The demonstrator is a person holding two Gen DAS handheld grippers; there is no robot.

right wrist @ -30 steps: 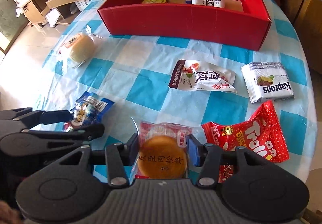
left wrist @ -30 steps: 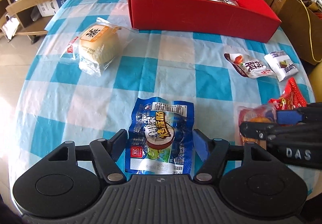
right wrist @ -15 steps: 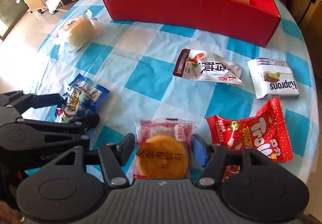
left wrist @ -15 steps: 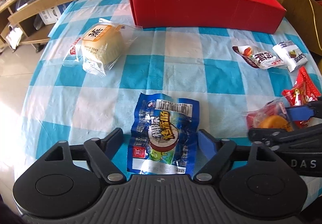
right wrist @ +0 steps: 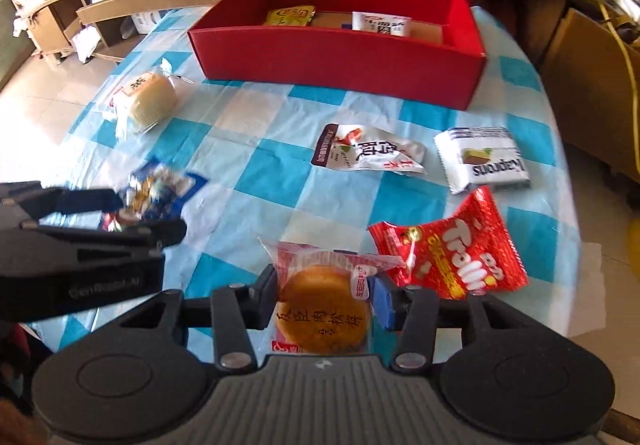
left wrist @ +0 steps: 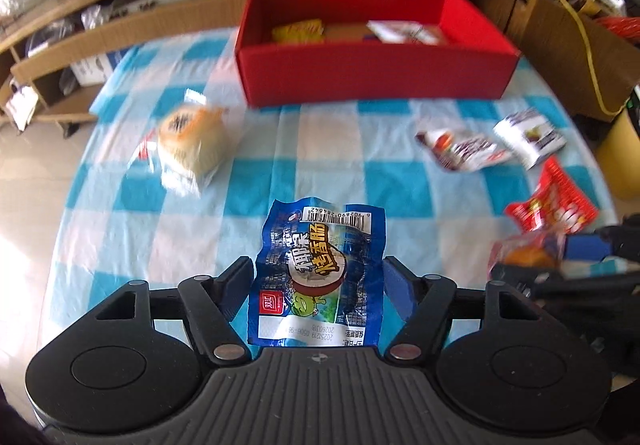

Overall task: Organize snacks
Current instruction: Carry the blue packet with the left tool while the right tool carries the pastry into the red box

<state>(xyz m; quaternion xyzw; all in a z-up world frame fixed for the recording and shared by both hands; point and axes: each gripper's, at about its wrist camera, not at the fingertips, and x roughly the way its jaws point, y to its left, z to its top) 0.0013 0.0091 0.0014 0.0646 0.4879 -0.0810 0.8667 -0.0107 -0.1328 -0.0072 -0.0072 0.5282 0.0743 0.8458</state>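
Near the red box point(right wrist: 340, 57) holding two packets, six snacks remain: left gripper point(left wrist: 318, 281) closing around a blue sausage packet point(left wrist: 320, 273), right gripper point(right wrist: 324, 291) closing on a round pastry point(right wrist: 324, 313); checked tablecloth point(right wrist: 260, 149).

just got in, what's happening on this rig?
A person is sorting snacks into the red box, which already holds two packets. The left gripper is closing on a blue sausage packet; the right gripper is closing on a round pastry pack. Both packs look pinched. A wrapped bun, a Trolli bag and two white packets remain on the checked cloth.
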